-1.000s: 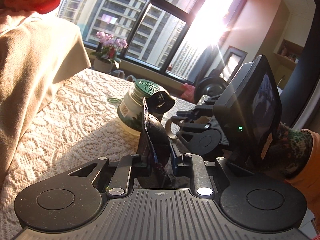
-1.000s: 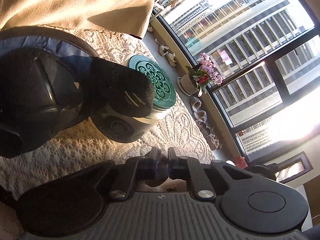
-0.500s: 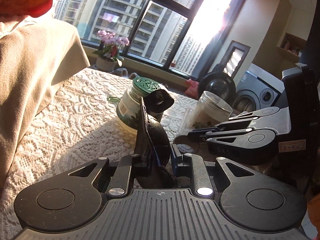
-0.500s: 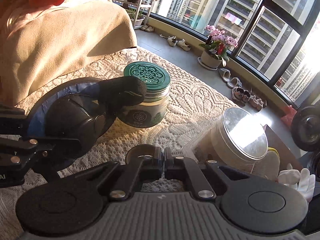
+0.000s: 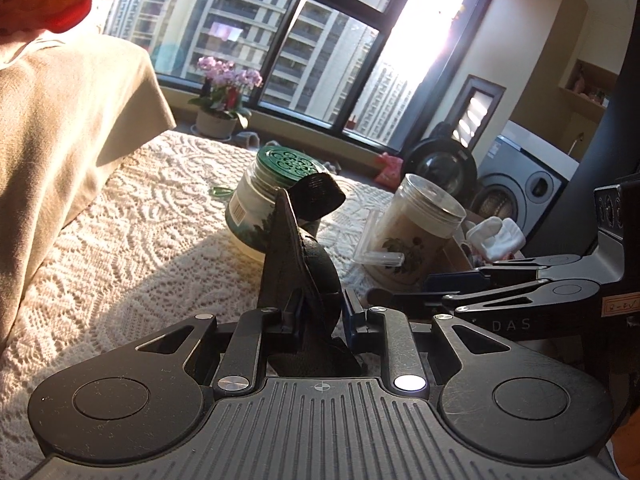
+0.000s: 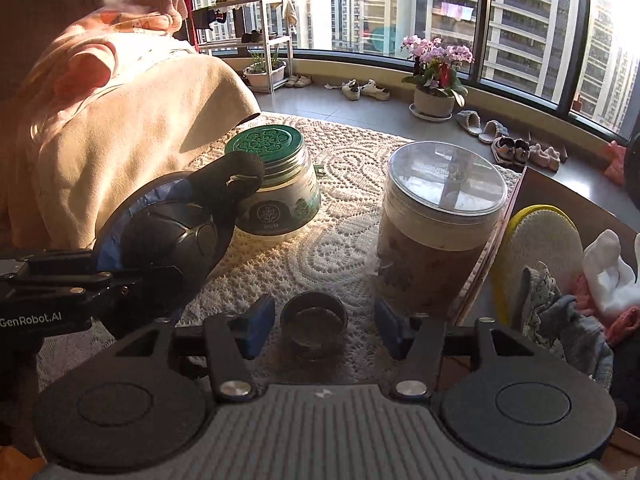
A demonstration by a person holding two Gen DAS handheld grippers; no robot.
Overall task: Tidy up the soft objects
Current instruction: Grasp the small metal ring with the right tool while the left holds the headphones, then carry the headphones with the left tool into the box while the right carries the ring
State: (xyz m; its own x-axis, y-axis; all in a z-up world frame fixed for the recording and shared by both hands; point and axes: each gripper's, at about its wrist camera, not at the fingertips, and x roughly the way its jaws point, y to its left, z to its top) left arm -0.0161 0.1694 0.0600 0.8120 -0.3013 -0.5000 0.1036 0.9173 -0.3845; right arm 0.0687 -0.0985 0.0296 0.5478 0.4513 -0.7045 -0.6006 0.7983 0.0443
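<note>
left gripper (image 5: pixel 320 312) jaws pinch a dark, blue-edged moulded eye mask (image 6: pixel 168 240); right gripper (image 6: pixel 320 330) jaws just spread, empty.

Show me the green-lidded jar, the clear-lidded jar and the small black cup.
Green-lidded jar (image 6: pixel 267 143): right wrist view, on its lid.
Clear-lidded jar (image 6: pixel 446 178): right wrist view, on its lid.
Small black cup (image 6: pixel 314 322): right wrist view, on its mouth.
</note>
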